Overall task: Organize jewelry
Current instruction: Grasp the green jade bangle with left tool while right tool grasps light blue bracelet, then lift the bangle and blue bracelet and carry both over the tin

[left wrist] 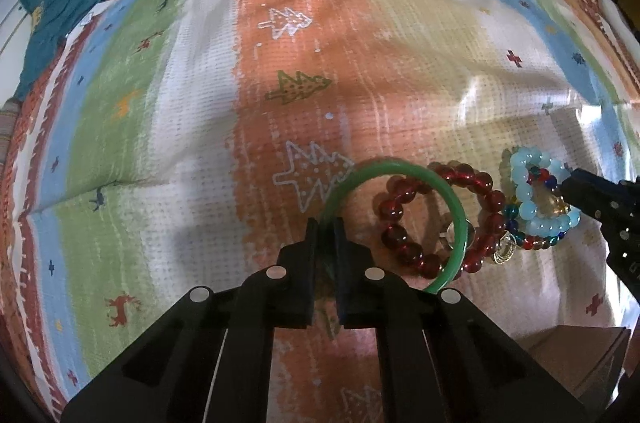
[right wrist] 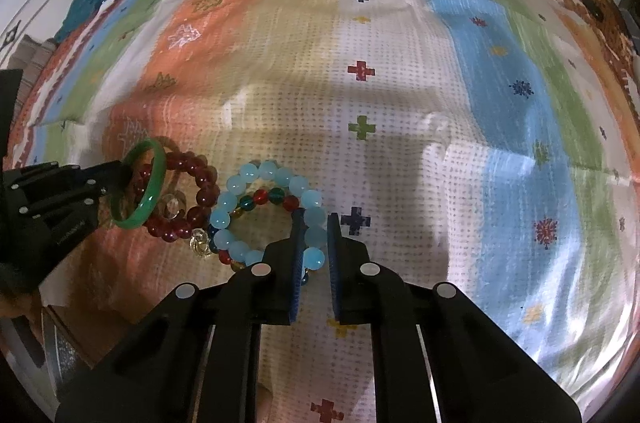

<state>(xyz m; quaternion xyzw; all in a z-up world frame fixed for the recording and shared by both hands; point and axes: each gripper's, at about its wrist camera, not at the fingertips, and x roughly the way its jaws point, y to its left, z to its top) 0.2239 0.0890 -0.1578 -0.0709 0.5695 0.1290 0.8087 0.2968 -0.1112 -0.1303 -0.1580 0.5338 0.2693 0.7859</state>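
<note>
**Both grippers on bracelets**

Left gripper [left wrist: 325,223] reached in low, jaws clamped on the smooth green bangle [left wrist: 400,170], tilted above the dark red bead bracelet [left wrist: 404,243]. Bangle's near arc hidden. Right gripper [right wrist: 315,223], jaws narrow, straddled the pale blue bead bracelet [right wrist: 240,183] on the patterned cloth [right wrist: 400,95]; grip unclear.

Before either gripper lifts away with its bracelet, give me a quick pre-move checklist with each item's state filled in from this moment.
1. Left gripper shut on green bangle: ok.
2. Bangle clear of red bead bracelet: not ok, it overlaps it in both views.
3. Right gripper straddles pale blue bracelet: ok, beads sit between the fingers.
4. Right grip closed on the beads: not ok, a gap shows.
5. Blue bracelet free of multicolour strand: cannot tell, they lie tangled.
6. Cloth flat under the pile: ok.
</note>
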